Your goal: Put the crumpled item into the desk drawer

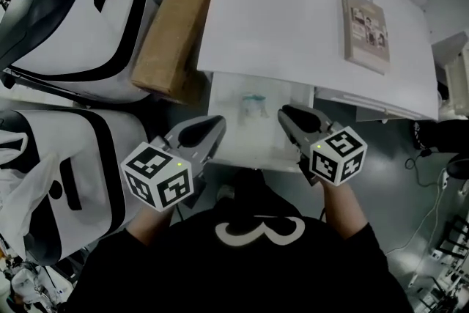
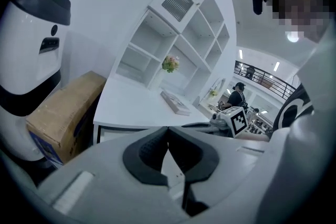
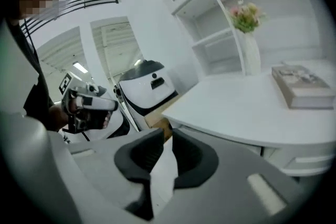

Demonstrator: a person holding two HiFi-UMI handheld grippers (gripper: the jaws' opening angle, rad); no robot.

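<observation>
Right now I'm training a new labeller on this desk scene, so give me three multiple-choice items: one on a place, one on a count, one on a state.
1. Where does the crumpled item lie?
A on the desktop
B in the drawer
C on the floor

2. How many books lie on the desk?
A one
B two
C three

3. How do the left tongs stand?
A wide apart
B shut on the crumpled item
C shut, empty

Answers:
1. B: it sits inside the pulled-out drawer below the desk edge.
2. A: a single book lies towards the right.
3. C: their tips meet with nothing between them.
</observation>
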